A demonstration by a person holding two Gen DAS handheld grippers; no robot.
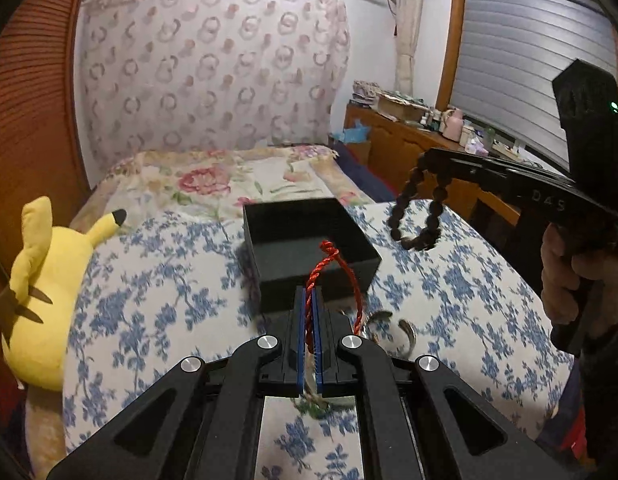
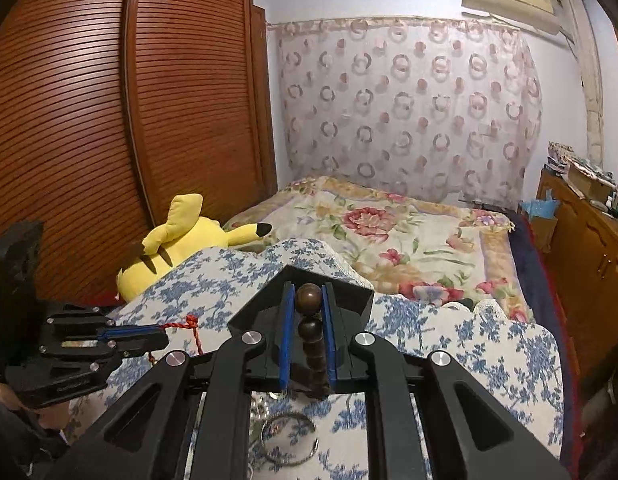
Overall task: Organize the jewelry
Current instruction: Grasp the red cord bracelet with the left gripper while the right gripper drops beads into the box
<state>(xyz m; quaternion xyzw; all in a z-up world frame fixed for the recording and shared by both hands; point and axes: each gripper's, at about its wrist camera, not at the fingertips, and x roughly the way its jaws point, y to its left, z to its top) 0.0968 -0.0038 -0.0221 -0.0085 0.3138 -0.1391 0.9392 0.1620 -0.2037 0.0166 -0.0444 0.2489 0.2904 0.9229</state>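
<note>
Dim, even indoor light; strong fisheye bending at edges, slight motion blur.

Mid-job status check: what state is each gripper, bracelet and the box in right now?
Left gripper: shut on red cord bracelet.
Right gripper: shut on dark bead bracelet, which hangs beside the box.
Black box: open, on the floral cloth.
Metal bangle: lying on cloth.

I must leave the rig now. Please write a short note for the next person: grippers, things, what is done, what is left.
Left gripper: shut on the red cord, held just before the black box.
Right gripper: shut on the bead bracelet, hanging in the air right of the box.
Box: open on the blue-flowered cloth; nothing visible inside.
Left: put both in the box, then the metal ring and the other small pieces on the cloth.
</note>
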